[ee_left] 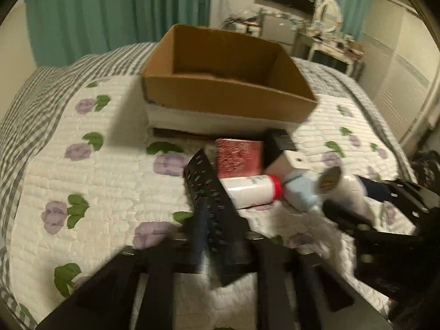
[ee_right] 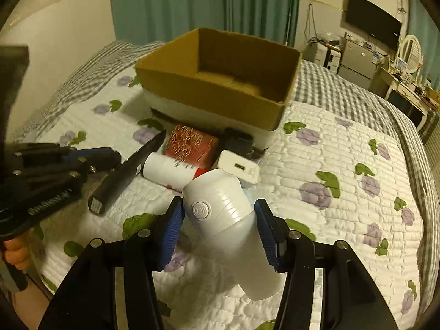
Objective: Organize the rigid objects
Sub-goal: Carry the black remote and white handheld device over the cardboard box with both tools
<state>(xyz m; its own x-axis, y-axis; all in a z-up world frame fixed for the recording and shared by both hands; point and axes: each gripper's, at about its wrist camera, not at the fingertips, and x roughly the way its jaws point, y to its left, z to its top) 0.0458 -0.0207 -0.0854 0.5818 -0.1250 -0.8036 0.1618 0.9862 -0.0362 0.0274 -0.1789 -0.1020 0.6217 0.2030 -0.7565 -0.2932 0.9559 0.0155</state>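
An open cardboard box (ee_left: pixel 228 93) (ee_right: pixel 209 93) stands on the bed, seemingly empty. In front of it lie a red patterned box (ee_left: pixel 238 158) (ee_right: pixel 191 144), a white bottle with a red cap (ee_left: pixel 253 189) (ee_right: pixel 169 169), a white charger (ee_right: pixel 238 167) (ee_left: pixel 298 161) and a dark object (ee_right: pixel 238 139). My left gripper (ee_left: pixel 213 220) (ee_right: pixel 90 162) is shut on a flat black remote-like bar (ee_left: pixel 210 192) (ee_right: pixel 125 170), lifted over the quilt. My right gripper (ee_right: pixel 220 231) (ee_left: pixel 357 214) is shut on a white plastic bottle (ee_right: pixel 222 217) (ee_left: pixel 341 189), held above the bed.
The bed has a white quilt with purple flowers (ee_right: pixel 330 192) and a grey checked border. Green curtains (ee_right: pixel 192 5) hang behind. A wall TV (ee_right: pixel 371 23), a cluttered desk and a mirror (ee_right: pixel 411 52) stand at the far right.
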